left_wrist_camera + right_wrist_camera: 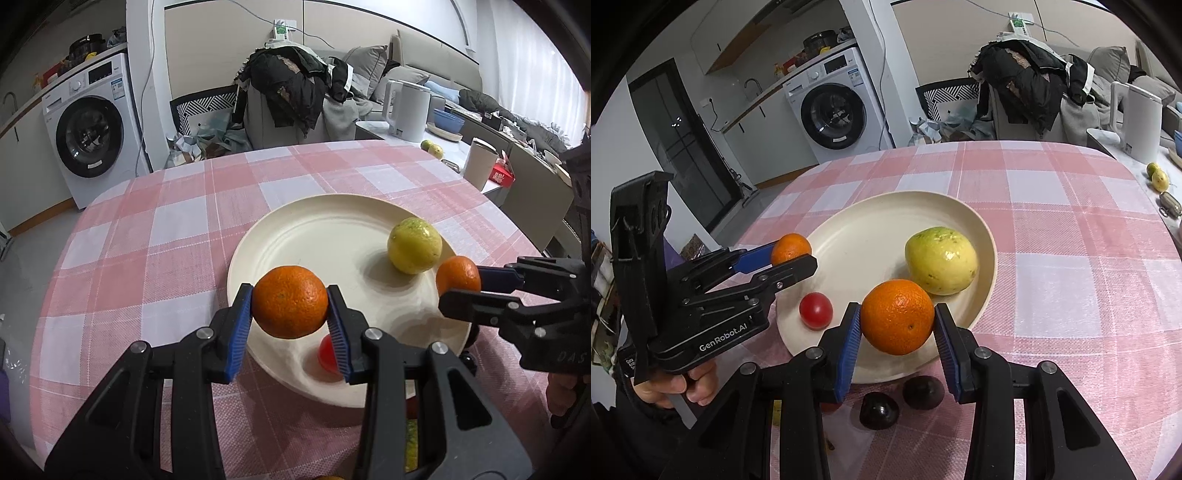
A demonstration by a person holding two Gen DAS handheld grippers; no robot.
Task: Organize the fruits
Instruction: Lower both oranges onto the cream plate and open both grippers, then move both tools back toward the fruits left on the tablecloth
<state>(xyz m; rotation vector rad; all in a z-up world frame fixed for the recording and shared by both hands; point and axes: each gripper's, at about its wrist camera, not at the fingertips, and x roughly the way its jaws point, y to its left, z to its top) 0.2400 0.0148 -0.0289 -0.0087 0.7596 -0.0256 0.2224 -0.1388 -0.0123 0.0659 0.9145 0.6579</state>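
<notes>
Two oranges hang over the plate [982, 221], one clenched in each gripper: the left gripper [290, 302] grasps its orange [290, 301] above the near-left rim, the right gripper [897, 317] grasps the other orange [897, 316] beside the yellow-green fruit [942, 260], presumably to gather fruit there

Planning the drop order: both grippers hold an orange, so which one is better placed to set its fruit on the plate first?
Probably the left gripper: its orange hangs over bare plate. The right gripper's orange crowds the yellow-green fruit.
</notes>
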